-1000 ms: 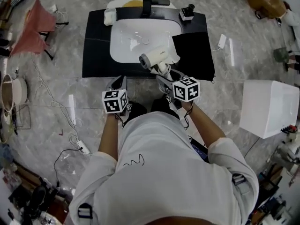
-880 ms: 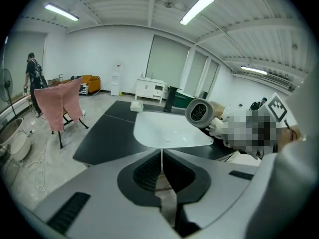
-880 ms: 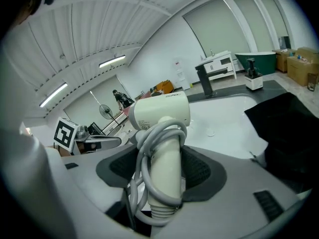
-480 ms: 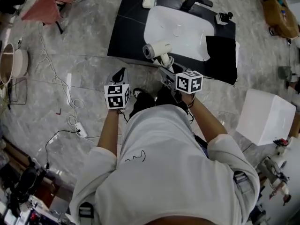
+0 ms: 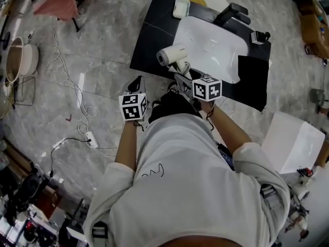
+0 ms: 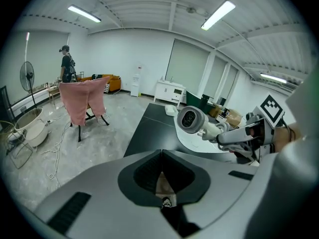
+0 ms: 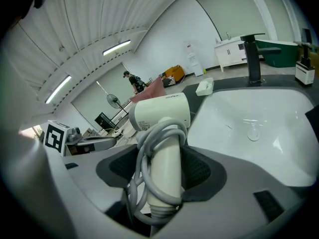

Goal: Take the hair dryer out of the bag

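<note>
Pinching the hair dryer (image 7: 162, 113) by its handle, the right gripper (image 7: 164, 173) has both jaws pressed against the pale plastic, with the grey cord looped around the handle between them. In the head view the dryer (image 5: 172, 54) is held at the near left edge of the white basin (image 5: 216, 50), its barrel lying sideways with the open mouth turned away from the basin, and the right gripper (image 5: 182, 77) reaches in from the person's side. The dryer is clear of the black bag (image 5: 252, 78), which lies flat on the counter on the basin's right.

The left gripper (image 6: 162, 156) has its jaws pressed together with nothing between them — it hangs over the marble floor, well to the left of the basin and off the black counter (image 5: 154, 40). From its own view the dryer's round mouth (image 6: 192, 119) faces it.

Behind the basin stand a black faucet (image 5: 231, 14) and a small white dish (image 5: 181, 7) — the dish towards the back left corner.
</note>
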`<control>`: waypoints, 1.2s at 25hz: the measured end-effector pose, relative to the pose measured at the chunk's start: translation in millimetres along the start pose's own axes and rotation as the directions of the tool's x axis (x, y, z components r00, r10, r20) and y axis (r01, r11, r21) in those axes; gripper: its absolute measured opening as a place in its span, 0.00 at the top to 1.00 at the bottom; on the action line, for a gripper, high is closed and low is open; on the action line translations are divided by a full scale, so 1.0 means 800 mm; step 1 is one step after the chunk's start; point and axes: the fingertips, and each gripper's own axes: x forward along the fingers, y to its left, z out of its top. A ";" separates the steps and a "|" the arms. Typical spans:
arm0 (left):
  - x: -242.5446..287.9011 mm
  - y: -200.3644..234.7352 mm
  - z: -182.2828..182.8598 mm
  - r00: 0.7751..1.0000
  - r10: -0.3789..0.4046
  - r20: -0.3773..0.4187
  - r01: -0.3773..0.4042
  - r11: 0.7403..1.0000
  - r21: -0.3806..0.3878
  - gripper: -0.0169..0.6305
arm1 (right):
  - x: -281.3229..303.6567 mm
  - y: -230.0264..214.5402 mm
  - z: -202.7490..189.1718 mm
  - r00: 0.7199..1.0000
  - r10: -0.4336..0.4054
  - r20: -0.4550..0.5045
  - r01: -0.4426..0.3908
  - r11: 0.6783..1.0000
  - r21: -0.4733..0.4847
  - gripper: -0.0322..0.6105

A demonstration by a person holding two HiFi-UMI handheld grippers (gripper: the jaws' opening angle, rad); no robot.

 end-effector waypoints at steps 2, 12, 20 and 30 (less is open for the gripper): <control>0.013 0.003 0.011 1.000 0.002 -0.010 -0.002 1.000 -0.008 0.94 | 0.012 -0.006 0.015 1.000 0.009 -0.001 -0.009 1.000 0.005 0.54; 0.069 0.010 0.061 0.998 0.037 -0.051 -0.037 0.999 -0.003 0.94 | 0.054 -0.047 0.067 1.000 -0.004 0.010 0.003 0.995 0.097 0.54; 0.113 0.039 0.098 0.997 -0.007 -0.071 0.008 1.000 0.025 0.94 | 0.086 -0.055 0.102 0.999 -0.038 0.028 0.034 0.991 0.133 0.54; 0.203 0.111 0.173 0.972 -0.186 -0.142 0.204 0.971 0.124 0.94 | 0.171 -0.058 0.148 0.973 -0.227 0.035 0.212 0.946 0.245 0.54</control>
